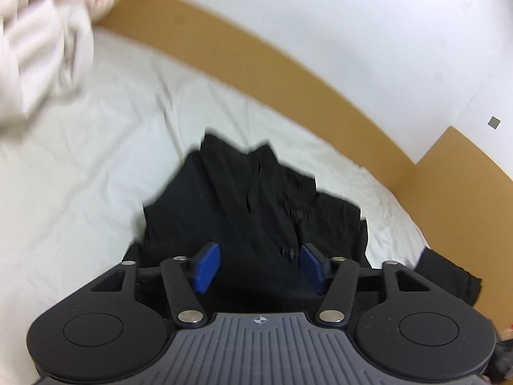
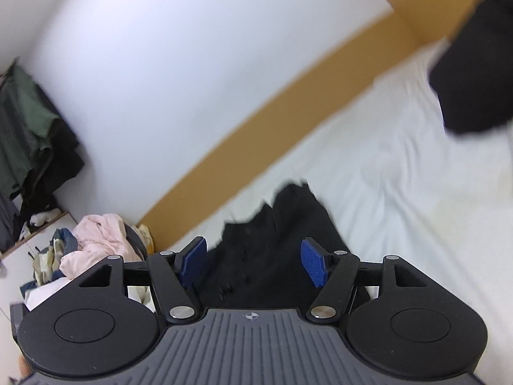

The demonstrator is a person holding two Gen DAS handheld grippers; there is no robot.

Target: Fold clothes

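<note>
Left wrist view: left gripper [image 1: 256, 264] jaws apart, blue pads [image 1: 206, 268] clear of cloth, nothing clamped. Black garment [image 1: 253, 199] lies rumpled on the white sheet [image 1: 112, 160] of the bed, directly ahead of and under the jaws, its far end pointing toward the tan bed frame [image 1: 288, 64]. More black cloth [image 1: 449, 282] at the bed's right edge; cannot tell if it is the same garment. Pale cloth [image 1: 41, 54], blurred, at the upper left, over the sheet. White wall [image 1: 320, 6] behind the frame.

Right wrist view: right gripper [image 2: 253, 264] jaws apart, pads [image 2: 314, 264] not pressing on anything. The black garment [image 2: 282, 240] lies on the sheet [image 2: 400, 208] between and beyond the jaws, near the bed's left edge by the frame [image 2: 256, 134]. A blurred black shape [image 2: 474, 73] at the upper right, over the sheet. Off the bed at left, a clothes pile [image 2: 93, 240] with a pink piece on top; dark green clothes [image 2: 25, 128] hang against the wall [image 2: 176, 48].
</note>
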